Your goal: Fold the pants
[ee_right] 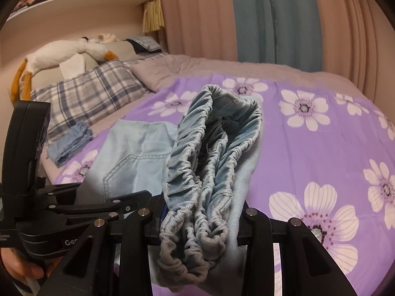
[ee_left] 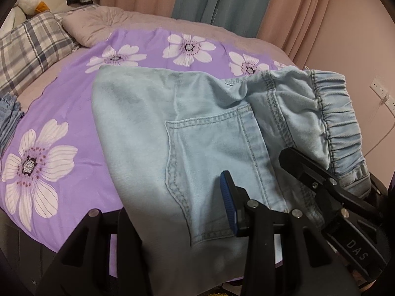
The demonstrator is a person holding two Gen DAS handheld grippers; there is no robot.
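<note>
Light blue denim pants (ee_left: 197,133) lie folded on the purple flowered sheet (ee_left: 74,113), back pocket up, elastic waistband (ee_left: 338,113) raised at the right. My left gripper (ee_left: 187,209) has the pants' near edge between its fingers; only the blue-padded right finger (ee_left: 228,197) shows, the left one is hidden under cloth. My right gripper (ee_right: 200,224) is shut on the bunched waistband (ee_right: 212,153) and holds it up above the sheet (ee_right: 321,153). In the left wrist view the right gripper (ee_left: 318,172) shows at the waistband; the left gripper (ee_right: 81,207) shows in the right wrist view.
A folded blue garment (ee_right: 69,143) lies at the sheet's left edge. Plaid pillow (ee_right: 91,93), pink pillow (ee_right: 172,71) and a plush goose (ee_right: 64,54) are at the bed's head. Curtains (ee_right: 271,19) hang behind the bed.
</note>
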